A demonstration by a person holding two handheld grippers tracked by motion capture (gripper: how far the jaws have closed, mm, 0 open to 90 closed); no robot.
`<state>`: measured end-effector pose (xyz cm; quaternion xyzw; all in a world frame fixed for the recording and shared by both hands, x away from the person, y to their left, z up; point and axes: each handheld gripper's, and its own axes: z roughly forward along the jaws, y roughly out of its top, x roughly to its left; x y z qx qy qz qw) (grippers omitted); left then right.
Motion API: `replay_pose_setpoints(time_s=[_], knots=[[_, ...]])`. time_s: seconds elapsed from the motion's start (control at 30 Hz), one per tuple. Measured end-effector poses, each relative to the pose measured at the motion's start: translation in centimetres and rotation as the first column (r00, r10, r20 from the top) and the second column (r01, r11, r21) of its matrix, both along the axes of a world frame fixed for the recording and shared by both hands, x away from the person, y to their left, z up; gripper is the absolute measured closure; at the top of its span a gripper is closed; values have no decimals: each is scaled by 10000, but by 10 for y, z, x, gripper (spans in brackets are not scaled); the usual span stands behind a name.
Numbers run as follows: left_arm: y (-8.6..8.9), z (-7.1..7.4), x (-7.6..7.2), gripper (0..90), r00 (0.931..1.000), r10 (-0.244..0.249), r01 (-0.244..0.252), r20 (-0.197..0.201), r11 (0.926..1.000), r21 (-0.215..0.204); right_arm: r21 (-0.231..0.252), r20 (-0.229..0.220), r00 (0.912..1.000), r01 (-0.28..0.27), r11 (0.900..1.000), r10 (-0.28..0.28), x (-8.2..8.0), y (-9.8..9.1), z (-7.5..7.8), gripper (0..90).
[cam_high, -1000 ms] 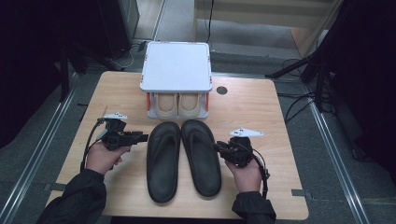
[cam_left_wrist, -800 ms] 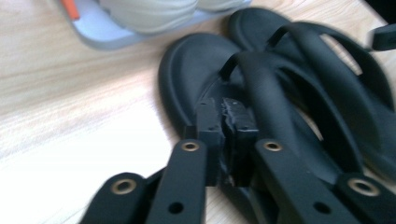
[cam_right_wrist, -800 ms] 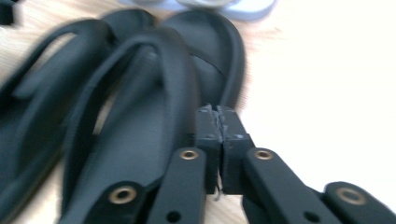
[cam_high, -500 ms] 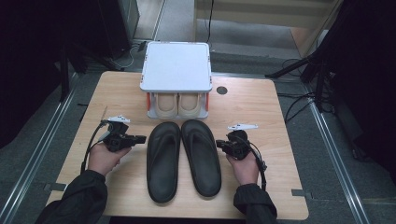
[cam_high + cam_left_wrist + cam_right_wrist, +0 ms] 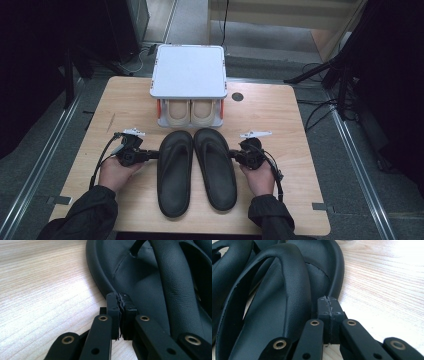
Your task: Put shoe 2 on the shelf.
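Observation:
Two black flip-flops lie side by side on the wooden table [image 5: 280, 120], toes pointing away from me. My left gripper [image 5: 155, 154] lies level at the outer edge of the left sandal [image 5: 175, 172]. In the left gripper view its pads [image 5: 117, 305] are pressed together with nothing between them, and the gripper [image 5: 121, 298] tips sit at the sandal's rim [image 5: 100, 277]. My right gripper [image 5: 233, 155] points at the outer edge of the right sandal [image 5: 216, 167]. It is shut too, and the gripper [image 5: 328, 302] tips rest against that sandal's rim [image 5: 337, 272].
A white-topped low rack [image 5: 189, 70] stands at the table's far middle, with a pair of beige shoes [image 5: 191, 112] under it. A round hole [image 5: 238, 96] sits in the tabletop to its right. Bare wood lies left and right of the sandals.
Both hands have sunk a little toward the table beside the sandals, the right one also shifting slightly inward. Both pairs of jaws have closed with nothing in them.

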<state>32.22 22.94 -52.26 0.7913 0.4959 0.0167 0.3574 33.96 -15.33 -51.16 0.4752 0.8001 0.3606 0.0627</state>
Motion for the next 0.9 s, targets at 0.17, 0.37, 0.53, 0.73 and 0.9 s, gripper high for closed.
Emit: replay_pose_setpoints(time_s=[0.17, 0.37, 0.53, 0.73, 0.9], knots=[[-3, 0, -2, 878, 9999, -126, 126, -9, 9999, 12, 47, -34, 10000, -21, 10000, 21, 0, 0, 0, 900], [-6, 0, -4, 876, 9997, -263, 263, -16, 9996, 42, 48, -25, 10000, -54, 10000, 54, 0, 0, -1, 900], [-12, 1, -8, 875, 9989, -463, 463, -62, 9989, 58, 111, -61, 10000, -69, 9999, 70, -1, 1, -1, 900], [-12, 2, -9, 855, 9991, -413, 413, -28, 9990, 172, 95, -1, 10000, -43, 9999, 43, -2, 1, -1, 900], [-9, 7, -10, 771, 9991, -329, 331, 280, 9994, -63, 127, -51, 10000, -3, 9999, 4, -1, -2, 0, 891]])
